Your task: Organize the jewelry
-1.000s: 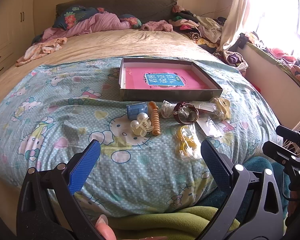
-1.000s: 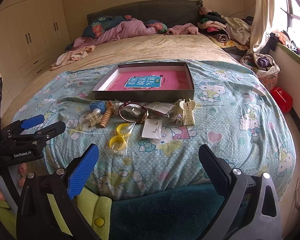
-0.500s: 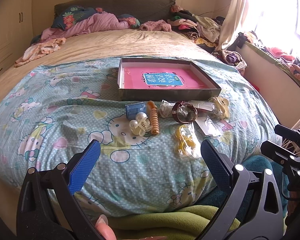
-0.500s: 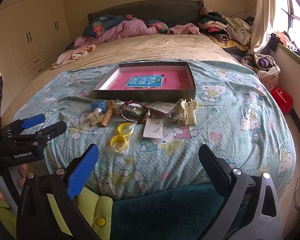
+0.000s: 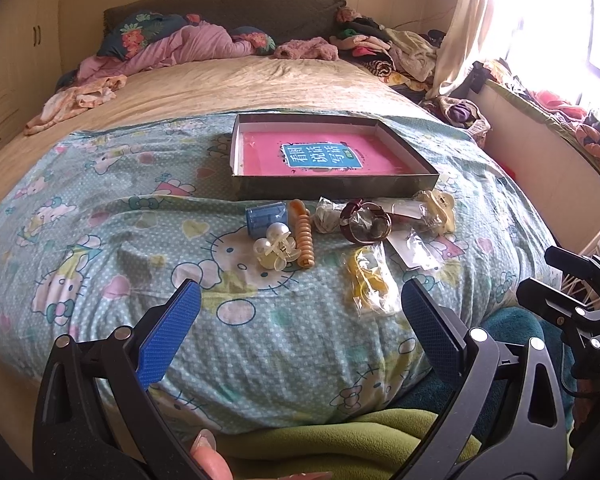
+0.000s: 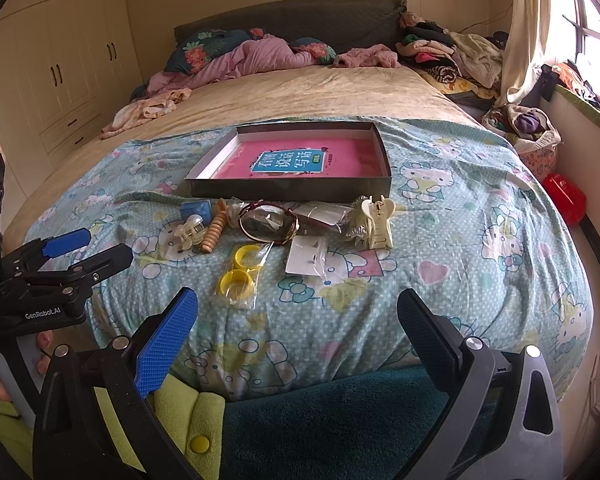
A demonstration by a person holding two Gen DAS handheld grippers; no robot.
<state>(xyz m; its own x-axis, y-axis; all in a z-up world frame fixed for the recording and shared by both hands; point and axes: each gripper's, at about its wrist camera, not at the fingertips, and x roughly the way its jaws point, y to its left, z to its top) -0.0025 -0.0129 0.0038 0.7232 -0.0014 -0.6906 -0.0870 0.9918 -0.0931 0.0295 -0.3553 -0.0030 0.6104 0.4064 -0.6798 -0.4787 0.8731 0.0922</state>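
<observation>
We hold both claws wide apart and empty above the near edge of the bed: the left gripper (image 5: 296, 312) and the right gripper (image 6: 296, 316). Nothing lies between them and the jewelry, which sits in a loose row on the soft cartoon-print quilt (image 6: 460, 264) just in front of a shallow dark box (image 6: 296, 192) with a pink book inside. We see a pearl clip (image 5: 274, 250), a ribbed orange clip (image 5: 304, 240), a cream claw clip (image 6: 378, 220), bangles (image 6: 268, 226) and yellow rings in crinkly plastic (image 6: 238, 276).
</observation>
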